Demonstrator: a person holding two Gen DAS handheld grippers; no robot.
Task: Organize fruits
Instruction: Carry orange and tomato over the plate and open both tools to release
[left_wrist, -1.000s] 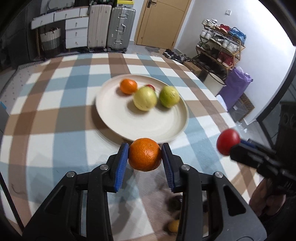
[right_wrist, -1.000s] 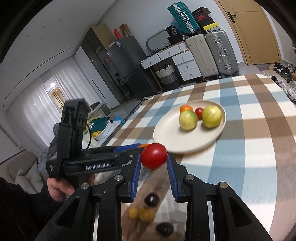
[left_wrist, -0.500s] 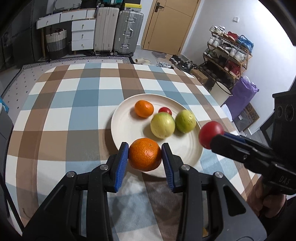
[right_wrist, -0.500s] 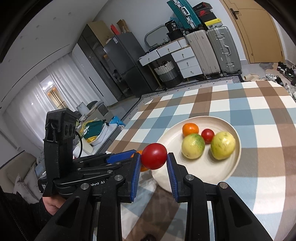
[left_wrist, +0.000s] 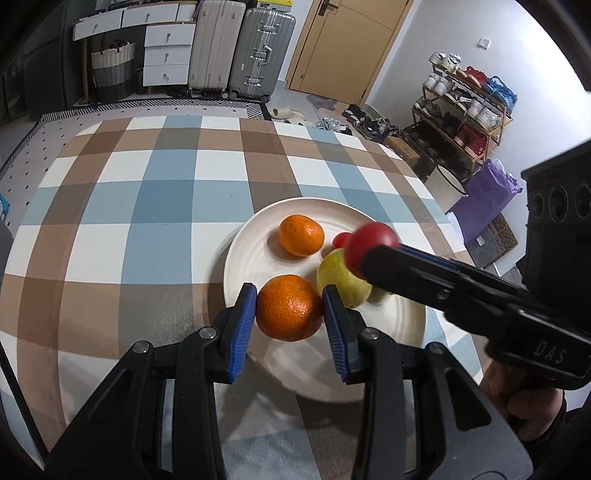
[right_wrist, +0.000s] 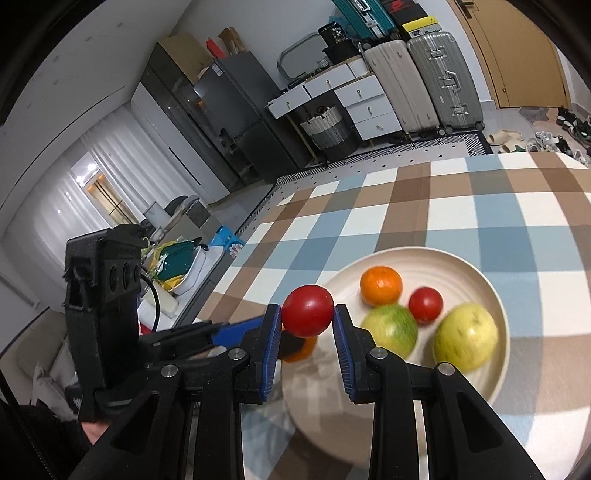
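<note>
On the black body of the right gripper, near the hand, I can read the raised letters "DAS". Other labels in the room are too small.

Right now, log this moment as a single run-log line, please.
left gripper: shut on orange over plate | right gripper: shut on tomato near plate rim | on plate: orange, tomato, two green fruits
</note>
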